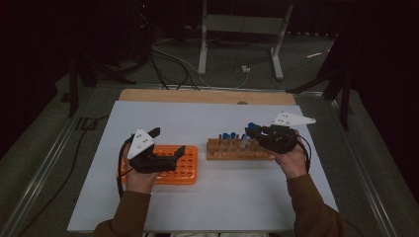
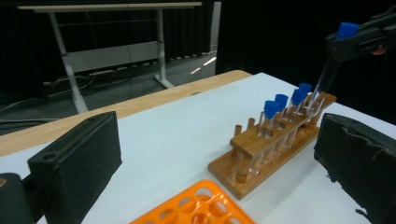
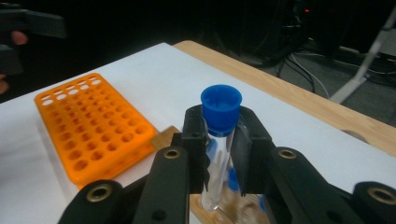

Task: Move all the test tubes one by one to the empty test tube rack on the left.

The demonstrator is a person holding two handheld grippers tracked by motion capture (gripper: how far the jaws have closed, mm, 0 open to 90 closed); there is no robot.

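A clear test tube with a blue cap (image 3: pixel 220 105) stands upright between the jaws of my right gripper (image 3: pixel 219 128), which is shut on it just below the cap. In the high view the right gripper (image 1: pixel 254 131) holds this tube (image 1: pixel 245 140) slanted over the right end of the wooden rack (image 1: pixel 217 150). From the left gripper view the tube's lower end (image 2: pixel 327 77) hangs just above the rack (image 2: pixel 252 142), which holds several blue-capped tubes (image 2: pixel 281 101). My left gripper (image 1: pixel 169 140) hovers open over the orange rack (image 1: pixel 190 170), its jaws (image 2: pixel 219 140) wide apart with nothing between them.
The white board (image 1: pixel 207 207) lies on a wooden tabletop (image 1: pixel 197 96). The orange rack (image 3: pixel 93 126) has many empty holes. Beyond the table a metal stand (image 1: pixel 202 44) and cables (image 1: pixel 168 59) sit on the floor. Bare board lies in front of both racks.
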